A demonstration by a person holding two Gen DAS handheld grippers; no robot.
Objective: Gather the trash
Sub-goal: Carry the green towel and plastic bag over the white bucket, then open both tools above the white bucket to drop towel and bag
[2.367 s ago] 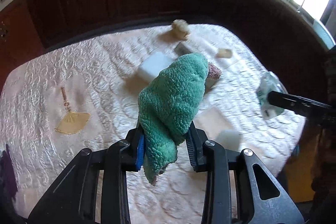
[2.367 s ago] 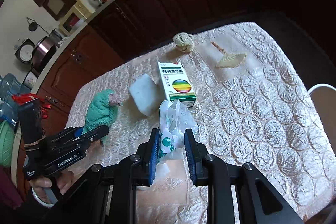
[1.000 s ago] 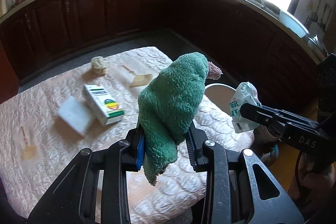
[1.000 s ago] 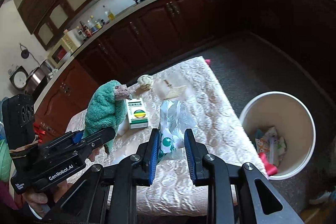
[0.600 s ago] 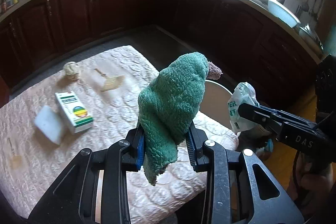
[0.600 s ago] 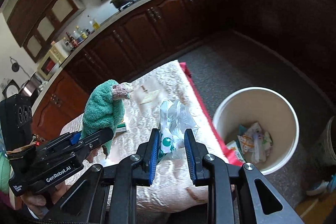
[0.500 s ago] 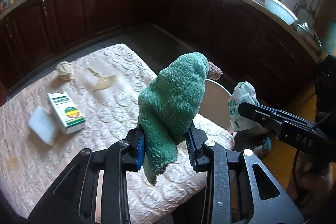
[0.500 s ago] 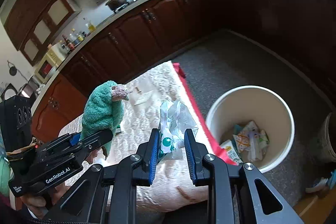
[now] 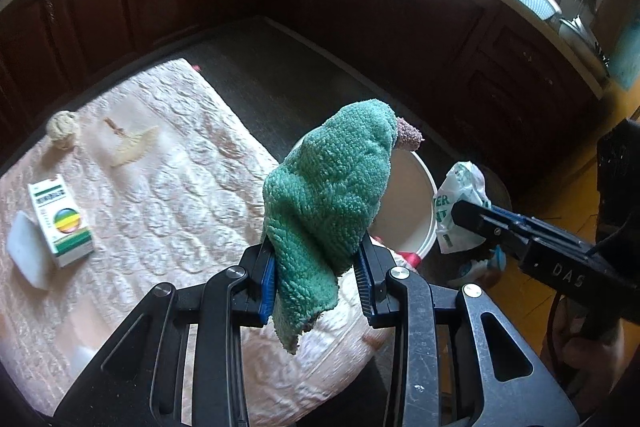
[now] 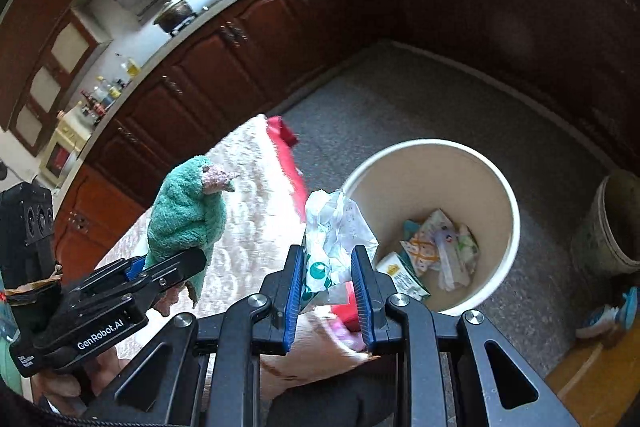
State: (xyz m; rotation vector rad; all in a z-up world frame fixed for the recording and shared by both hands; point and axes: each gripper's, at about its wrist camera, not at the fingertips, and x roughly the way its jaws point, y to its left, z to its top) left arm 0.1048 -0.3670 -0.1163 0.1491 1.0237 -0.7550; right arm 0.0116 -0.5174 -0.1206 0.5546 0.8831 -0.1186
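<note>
Right gripper (image 10: 326, 281) clamped on crumpled plastic bag (image 10: 336, 231), jaws narrowed to the wad, bag sticking up and forward between the blue pads. Just ahead and to its right, lower down on the floor: white trash bin (image 10: 486, 163), mouth open upward, some wrappers already at the bottom. Bag not over the mouth yet, sits short of the near-left rim, so the drop likely needs a push forward-right. Left gripper (image 9: 316, 269) pinched on green towel (image 9: 332, 195), cloth standing up with a tail hanging below the pads. From it the bin (image 9: 416, 203) lies ahead-right, mostly hidden behind the towel. Right gripper looks the nearer one. Farther left: table (image 9: 168, 195) with medicine box (image 9: 62, 221).
</note>
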